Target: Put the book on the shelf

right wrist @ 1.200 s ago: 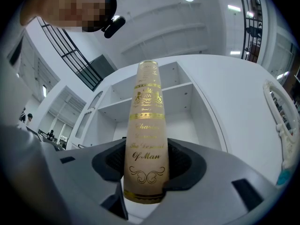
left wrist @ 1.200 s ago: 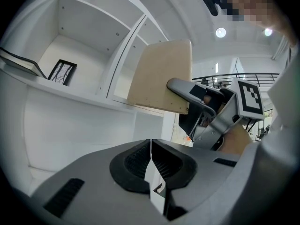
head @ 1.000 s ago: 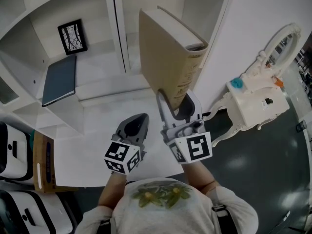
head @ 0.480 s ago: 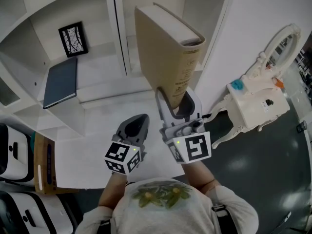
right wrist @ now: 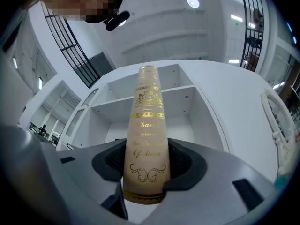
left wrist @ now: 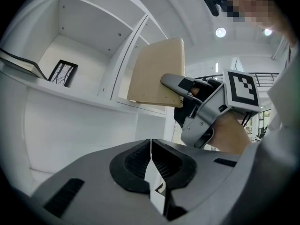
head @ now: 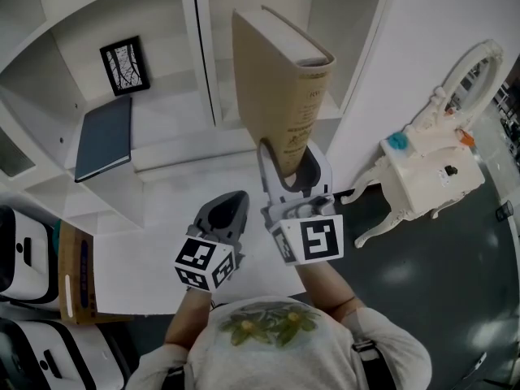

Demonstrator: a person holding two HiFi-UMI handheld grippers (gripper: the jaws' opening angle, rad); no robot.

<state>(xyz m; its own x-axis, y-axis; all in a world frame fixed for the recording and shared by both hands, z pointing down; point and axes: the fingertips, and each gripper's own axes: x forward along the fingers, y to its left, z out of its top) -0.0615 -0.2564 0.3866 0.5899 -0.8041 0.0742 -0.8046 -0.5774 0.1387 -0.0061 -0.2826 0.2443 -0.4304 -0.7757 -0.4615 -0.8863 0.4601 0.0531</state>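
A thick tan book [head: 276, 88] with gold lettering on its spine [right wrist: 146, 139] stands upright in my right gripper [head: 288, 173], which is shut on its lower end. The book is held up in front of the white shelf unit [head: 203, 132], before the right-hand compartment [right wrist: 154, 111]. In the left gripper view the book [left wrist: 157, 71] and the right gripper [left wrist: 206, 107] show to the upper right. My left gripper [head: 227, 210] is shut with nothing in it, lower down and to the left of the right one, over the white ledge [head: 154, 242].
A dark blue book [head: 104, 136] lies flat in the left compartment, with a small framed picture [head: 124, 59] standing behind it. A white vertical divider [head: 199, 47] separates the compartments. A white ornate mirror stand [head: 431, 161] stands on the floor to the right.
The right gripper has turned slightly, and the book's top has shifted a little to the right. The left gripper has not moved.
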